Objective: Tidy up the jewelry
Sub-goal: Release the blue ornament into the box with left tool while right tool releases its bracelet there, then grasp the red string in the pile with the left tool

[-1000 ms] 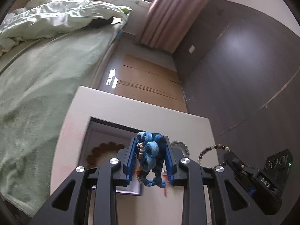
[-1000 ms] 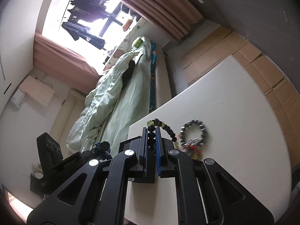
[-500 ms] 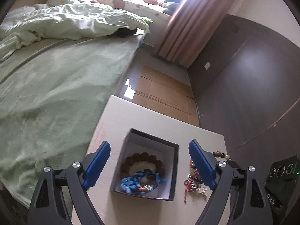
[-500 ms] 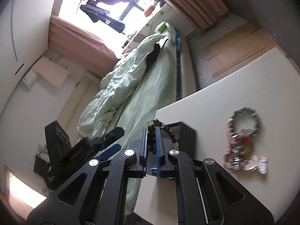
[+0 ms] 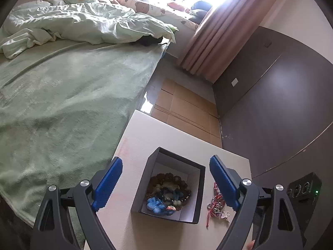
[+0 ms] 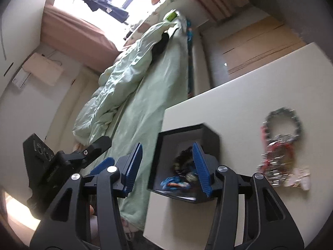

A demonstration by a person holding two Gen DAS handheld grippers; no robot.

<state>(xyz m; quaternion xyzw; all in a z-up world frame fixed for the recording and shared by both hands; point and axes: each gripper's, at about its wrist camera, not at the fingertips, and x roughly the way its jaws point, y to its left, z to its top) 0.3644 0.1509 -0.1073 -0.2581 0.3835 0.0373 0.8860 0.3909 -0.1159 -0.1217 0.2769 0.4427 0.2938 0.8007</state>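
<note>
Looking down from the left wrist view: left claw point(image 5: 165, 183) spread wide, nothing between its blue pads point(image 5: 108, 182). Below it, a dark open box point(image 5: 197, 189) sits on the white tabletop point(image 5: 141, 133). Inside the box: a brown bead bracelet point(image 5: 166, 177) against the far side, a blue knotted piece point(image 5: 155, 205) at the near side, greenish beads between them. Just right of the box, lying on the tabletop, a red-and-silver tangle of jewelry point(image 5: 215, 206), partly hidden by the claw's right finger. Green bed point(image 5: 62, 95) borders the tabletop on the left; cardboard sheets point(image 5: 185, 108) on the floor beyond. Part of the other device's black body shows at the right edge.

Right wrist view: right claw point(image 6: 167, 167) open, moderately wide, holding nothing; frame is motion-blurred. Its right pad point(image 6: 200, 168) overlaps the box point(image 6: 210, 137) opening, while the left pad is outside the box's left wall. Box contents read only as dark and blue blur point(image 6: 173, 182). Seen here but not in the left view: a grey bead ring point(image 6: 283, 123) on the tabletop point(image 6: 239, 95), well right of the box, touching the far end of the red-and-silver tangle point(image 6: 276, 164). The left claw's black body and one blue pad show at lower left.
</note>
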